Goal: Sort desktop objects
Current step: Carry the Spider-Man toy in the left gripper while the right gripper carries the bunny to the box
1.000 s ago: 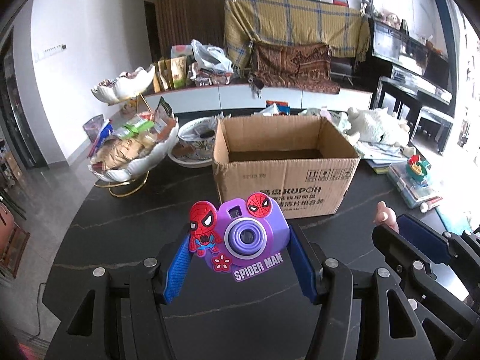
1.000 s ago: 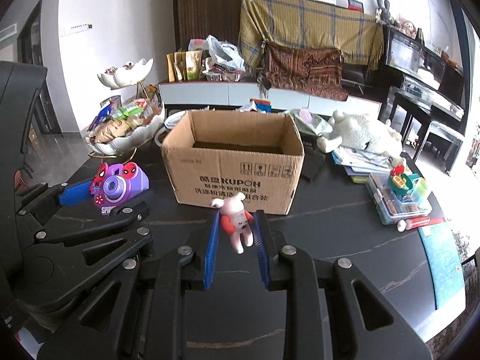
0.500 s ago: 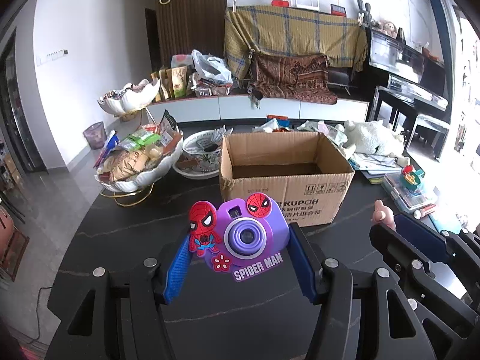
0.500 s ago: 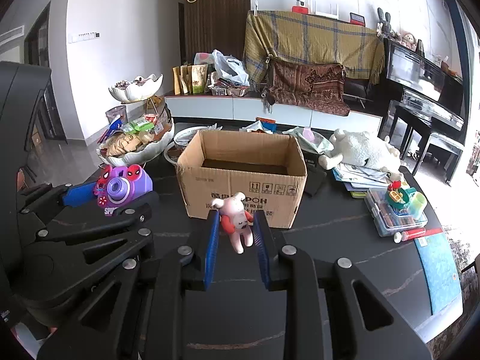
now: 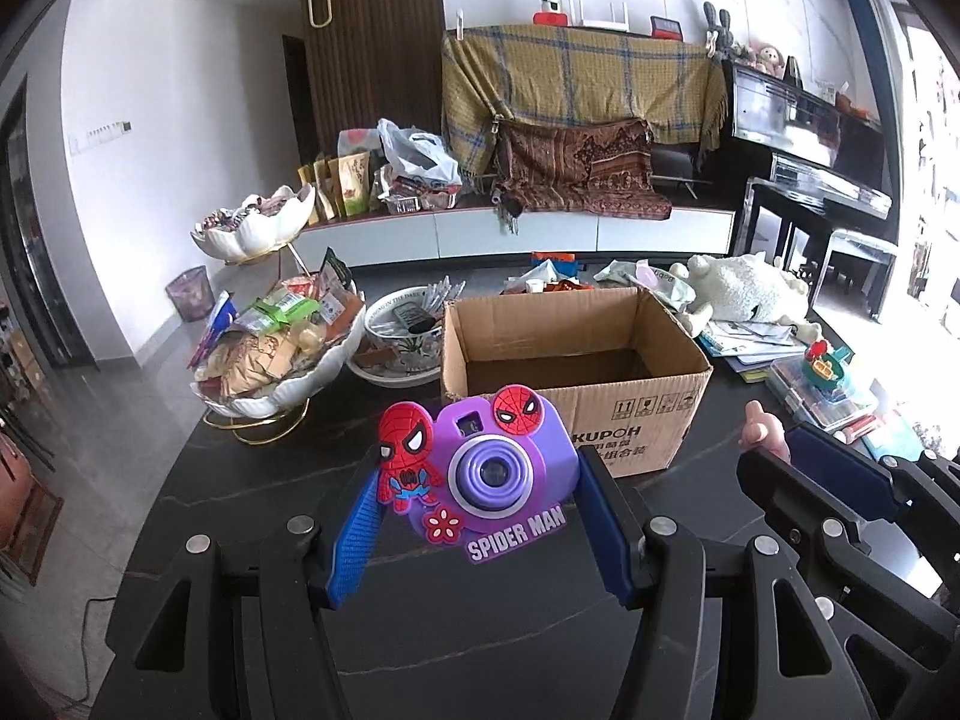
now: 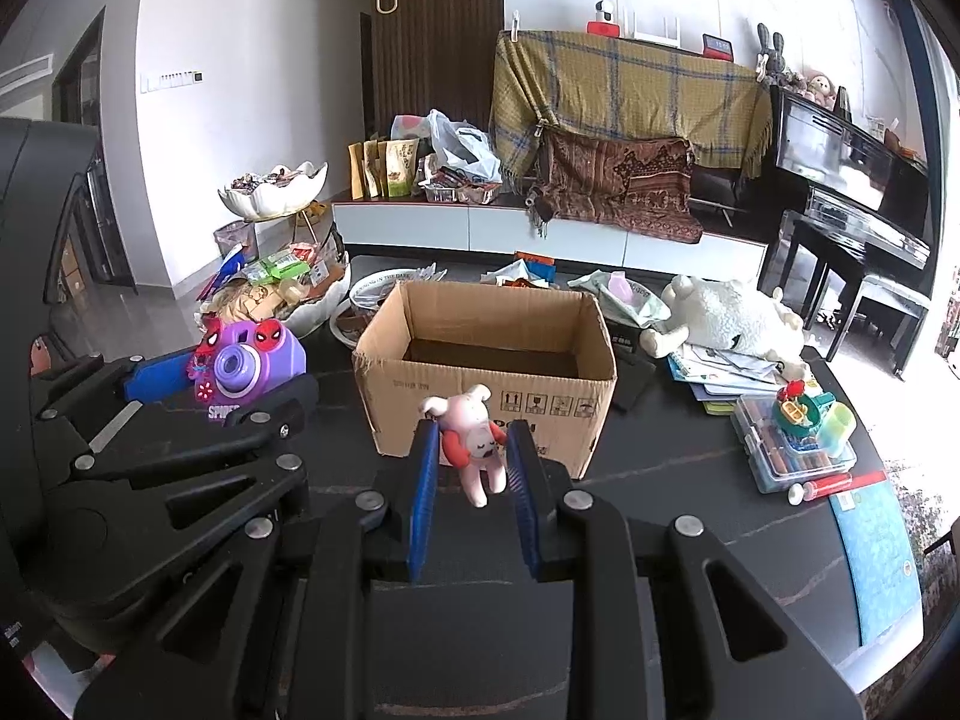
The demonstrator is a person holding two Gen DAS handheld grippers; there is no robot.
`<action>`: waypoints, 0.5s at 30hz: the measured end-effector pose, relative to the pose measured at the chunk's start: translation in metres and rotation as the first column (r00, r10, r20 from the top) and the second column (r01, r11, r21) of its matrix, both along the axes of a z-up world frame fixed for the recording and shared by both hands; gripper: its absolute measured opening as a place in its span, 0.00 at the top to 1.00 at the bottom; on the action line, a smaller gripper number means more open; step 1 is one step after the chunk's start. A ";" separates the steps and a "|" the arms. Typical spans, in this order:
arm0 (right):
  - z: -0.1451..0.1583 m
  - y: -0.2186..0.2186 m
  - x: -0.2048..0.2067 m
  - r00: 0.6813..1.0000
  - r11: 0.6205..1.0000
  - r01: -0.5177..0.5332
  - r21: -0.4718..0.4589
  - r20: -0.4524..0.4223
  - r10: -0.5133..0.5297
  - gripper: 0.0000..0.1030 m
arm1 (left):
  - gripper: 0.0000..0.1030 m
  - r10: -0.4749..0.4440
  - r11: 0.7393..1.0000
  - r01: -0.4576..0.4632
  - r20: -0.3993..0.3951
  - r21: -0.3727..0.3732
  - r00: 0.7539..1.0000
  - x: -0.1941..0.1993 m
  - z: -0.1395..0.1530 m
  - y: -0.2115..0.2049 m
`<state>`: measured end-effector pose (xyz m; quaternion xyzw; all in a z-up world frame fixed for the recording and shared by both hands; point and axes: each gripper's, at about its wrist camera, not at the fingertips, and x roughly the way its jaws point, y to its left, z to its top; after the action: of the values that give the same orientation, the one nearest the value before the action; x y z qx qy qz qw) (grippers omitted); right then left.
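Left hand-held gripper (image 5: 480, 516) was pinching the purple toy camera (image 5: 498, 468) across its two side walls, blue pads flat against the body; centre of the left wrist view, lens facing away from the wrist. The camera was held clear of the dark desk (image 5: 252, 504), in front of and a little left of the cardboard box (image 5: 630, 420).

Right hand-held gripper (image 6: 474, 480) was pressed onto the small pink plush figure (image 6: 471, 438) at its torso. Head stuck out above the pads and legs dangled below, in the lower centre of the right wrist view. Also held off the desk, directly before the near wall of the box.

Handling, by judgement:
- Camera looked like rigid moulded plastic or rubber, light, with smooth sides. The raised Spider-Man figures and the "SPIDER MAN" tab project from the front and could catch or bend, so the flat side walls seemed the right grip. The wide jaw spread leaves little margin if it tilts.
- Plush looked soft, very light and compressible. It deforms under the pads and should not slip, though limp legs may snag the box rim. Torso hold seemed sound; limbs would be poor holds.

Box stood open-topped, and what showed of its interior was dark and bare. Both toys were outside it. Whether the box is their destination could not be settled from the pictures.
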<state>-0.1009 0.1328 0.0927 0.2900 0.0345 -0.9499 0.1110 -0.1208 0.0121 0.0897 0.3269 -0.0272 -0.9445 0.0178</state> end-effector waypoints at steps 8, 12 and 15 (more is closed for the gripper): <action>0.000 -0.002 -0.015 1.000 1.000 0.002 0.003 0.003 -0.002 0.79 | 0.45 -0.005 1.000 0.005 0.001 -0.004 1.000 -0.015 0.000 0.000; 0.000 -0.003 -0.023 1.000 1.000 0.003 0.005 0.004 -0.003 0.79 | 0.45 0.000 1.000 0.000 0.003 -0.009 1.000 -0.023 -0.001 -0.001; -0.001 -0.004 -0.030 1.000 1.000 0.002 0.008 0.007 -0.002 0.79 | 0.45 0.001 1.000 -0.001 0.006 -0.017 1.000 -0.028 -0.003 -0.001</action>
<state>-0.1306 0.1292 0.0914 0.2938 0.0375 -0.9489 0.1092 -0.1491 0.0112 0.0868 0.3295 -0.0352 -0.9432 0.0212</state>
